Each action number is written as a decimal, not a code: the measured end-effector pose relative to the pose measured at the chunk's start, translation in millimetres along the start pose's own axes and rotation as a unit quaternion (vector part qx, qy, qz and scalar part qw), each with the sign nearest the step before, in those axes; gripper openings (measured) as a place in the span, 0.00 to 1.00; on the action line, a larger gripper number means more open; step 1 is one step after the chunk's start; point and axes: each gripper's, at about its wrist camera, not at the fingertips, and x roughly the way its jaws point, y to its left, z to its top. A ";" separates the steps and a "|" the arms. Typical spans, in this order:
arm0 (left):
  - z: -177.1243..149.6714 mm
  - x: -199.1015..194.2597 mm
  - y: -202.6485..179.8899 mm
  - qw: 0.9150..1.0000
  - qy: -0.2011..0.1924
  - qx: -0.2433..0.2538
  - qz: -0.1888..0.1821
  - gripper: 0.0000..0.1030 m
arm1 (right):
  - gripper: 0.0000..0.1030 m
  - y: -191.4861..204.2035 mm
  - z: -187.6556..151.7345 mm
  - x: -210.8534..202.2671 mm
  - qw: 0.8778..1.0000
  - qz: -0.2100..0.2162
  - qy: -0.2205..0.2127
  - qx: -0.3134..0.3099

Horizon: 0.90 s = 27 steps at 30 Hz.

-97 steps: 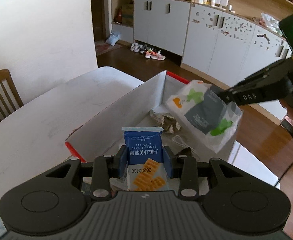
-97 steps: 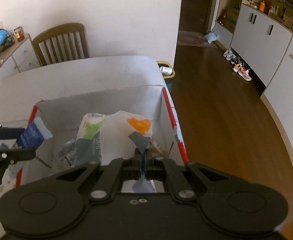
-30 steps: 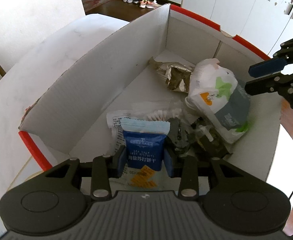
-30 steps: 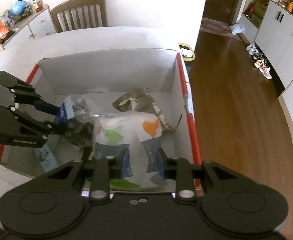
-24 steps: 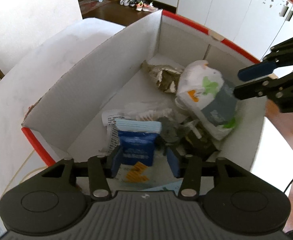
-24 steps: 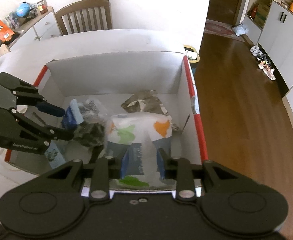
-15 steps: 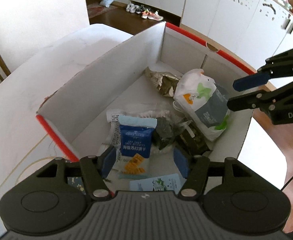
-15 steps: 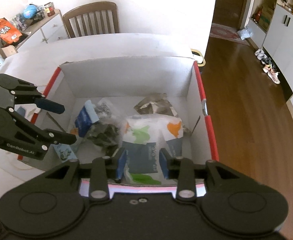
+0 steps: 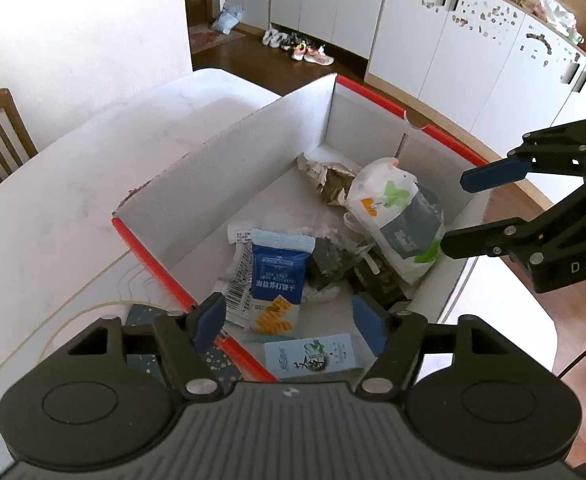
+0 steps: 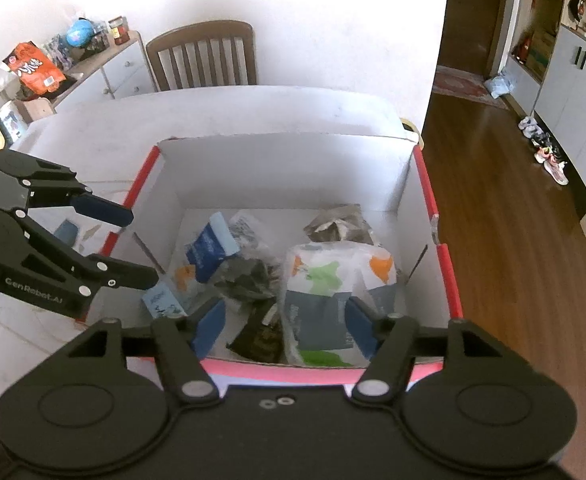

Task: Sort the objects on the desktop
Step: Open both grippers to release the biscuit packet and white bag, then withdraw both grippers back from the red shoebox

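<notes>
A white cardboard box with a red rim (image 9: 153, 256) stands on the white table. In it lie a blue soda-biscuit packet (image 9: 279, 280) and a white bag with green and orange print (image 9: 397, 216). My left gripper (image 9: 289, 318) hovers above the box's near corner. Its jaws are opening and the pads touch nothing; the biscuit packet lies loose below them. My right gripper (image 10: 285, 326) hangs over the opposite rim (image 10: 447, 276). Its jaws are also opening, clear of the white bag (image 10: 333, 276) beneath. Each gripper shows in the other's view: right (image 9: 459, 210), left (image 10: 139, 246).
The box also holds a crumpled brown wrapper (image 9: 329, 176), dark packets (image 9: 329, 264) and a pale blue carton (image 9: 313, 356). A dark speckled item (image 9: 145, 316) lies on the table beside the box. A wooden chair (image 10: 203, 58) and a cluttered sideboard (image 10: 37, 68) stand behind; wooden floor lies right.
The left jaws released the biscuit packet and the right jaws released the white bag; both items now lie in the box. Both grippers widened and drew back from the box, the left also rising.
</notes>
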 end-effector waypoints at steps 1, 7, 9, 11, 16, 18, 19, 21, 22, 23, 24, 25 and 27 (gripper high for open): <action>-1.0 -2.6 -0.4 1.000 -0.002 0.001 0.001 0.71 | 0.66 0.9 -0.6 -1.6 1.000 0.000 -0.003 0.002; -9.5 -15.9 -2.5 1.000 -0.014 0.003 0.005 0.82 | 0.74 6.8 -4.8 -12.1 1.000 0.007 -0.021 0.013; -12.9 -20.0 -0.9 1.000 -0.019 -0.001 0.006 0.85 | 0.78 9.9 -7.0 -14.8 1.000 0.007 -0.026 0.013; -15.9 -24.4 1.2 1.000 -0.026 -0.010 0.006 0.88 | 0.80 12.5 -9.0 -16.9 0.999 0.006 -0.031 0.017; -22.7 -34.0 3.9 0.999 -0.041 -0.025 0.013 0.97 | 0.83 21.6 -13.9 -21.5 0.999 0.003 -0.042 0.026; -26.4 -36.7 5.4 0.998 -0.045 -0.031 0.014 0.97 | 0.84 26.0 -15.7 -24.3 0.998 0.002 -0.049 0.030; -28.3 -37.6 5.8 0.998 -0.047 -0.033 0.015 0.97 | 0.85 28.2 -16.1 -25.5 0.998 0.001 -0.052 0.031; -32.6 -40.9 6.8 0.998 -0.051 -0.037 0.018 0.97 | 0.85 33.2 -17.7 -28.1 0.998 -0.003 -0.058 0.033; -34.6 -42.3 7.2 0.998 -0.053 -0.039 0.018 0.97 | 0.86 35.8 -18.6 -29.4 0.998 -0.005 -0.061 0.035; -36.7 -44.1 8.1 0.997 -0.056 -0.041 0.016 0.97 | 0.86 38.6 -19.7 -30.9 0.997 -0.007 -0.063 0.036; -38.7 -46.0 9.1 0.997 -0.059 -0.045 0.014 0.97 | 0.86 41.6 -20.9 -32.4 0.997 -0.010 -0.066 0.037; -40.5 -47.5 9.6 0.997 -0.061 -0.048 0.014 0.97 | 0.86 44.1 -21.2 -33.2 0.997 -0.012 -0.065 0.035; -44.2 -51.2 11.2 0.997 -0.064 -0.052 0.011 0.97 | 0.86 49.3 -24.1 -34.9 0.997 -0.018 -0.068 0.038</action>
